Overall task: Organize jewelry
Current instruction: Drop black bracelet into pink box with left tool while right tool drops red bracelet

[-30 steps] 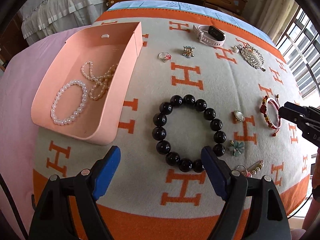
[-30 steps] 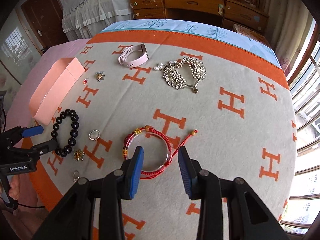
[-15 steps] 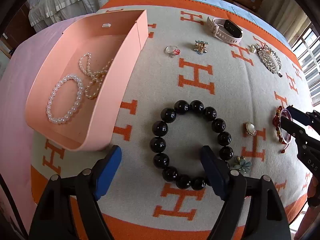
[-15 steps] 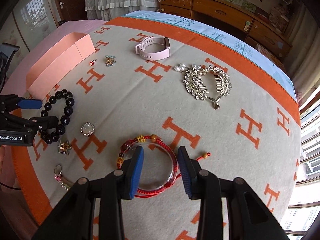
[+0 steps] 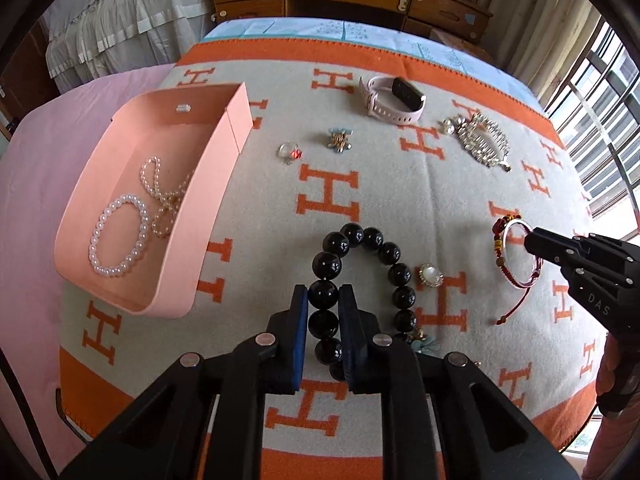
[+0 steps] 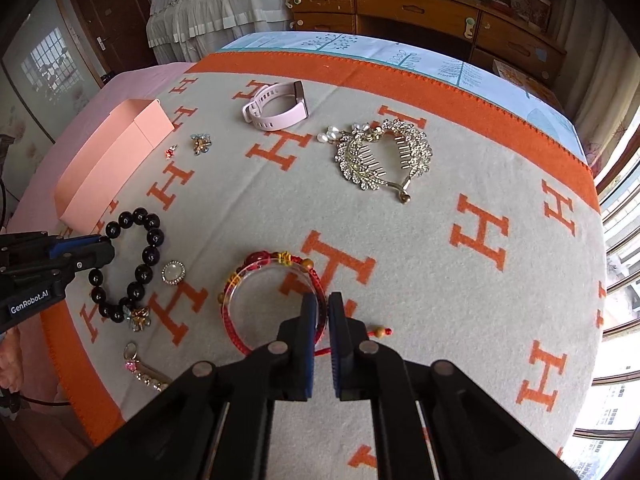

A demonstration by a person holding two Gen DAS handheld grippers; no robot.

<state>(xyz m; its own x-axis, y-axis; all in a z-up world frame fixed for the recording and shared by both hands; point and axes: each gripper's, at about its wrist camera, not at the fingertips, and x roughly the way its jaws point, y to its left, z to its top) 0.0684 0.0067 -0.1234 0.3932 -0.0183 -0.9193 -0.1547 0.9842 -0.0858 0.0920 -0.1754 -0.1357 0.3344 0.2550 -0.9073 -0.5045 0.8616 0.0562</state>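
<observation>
The black bead bracelet (image 5: 384, 248) lies on the H-patterned blanket. My left gripper (image 5: 323, 294) has its jaws closing, and the blue pads press a bead on the bracelet's left side. From the right wrist view, that gripper (image 6: 106, 250) reaches the black bracelet (image 6: 152, 236) from the left. The red cord bracelet with a clear bangle (image 6: 260, 264) lies in front of my right gripper (image 6: 320, 300), whose jaws are closing onto its near right rim. In the left wrist view the right gripper (image 5: 530, 242) meets the red bracelet (image 5: 504, 240). The pink box (image 5: 200, 216) holds pearl bracelets (image 5: 116, 232).
A pink watch (image 5: 394, 100), a silver heart hair comb (image 5: 480, 144), a small ring (image 5: 290, 152) and a brooch (image 5: 340, 140) lie farther back. A pearl brooch (image 5: 430, 276) and a flower clip (image 5: 424, 340) sit beside the black bracelet. A charm (image 6: 140, 368) lies near the blanket's edge.
Both grippers went from open to closed: the left pads now pinch the black bracelet's left side after shifting over it, and the right pads now grip the red bracelet's rim.
</observation>
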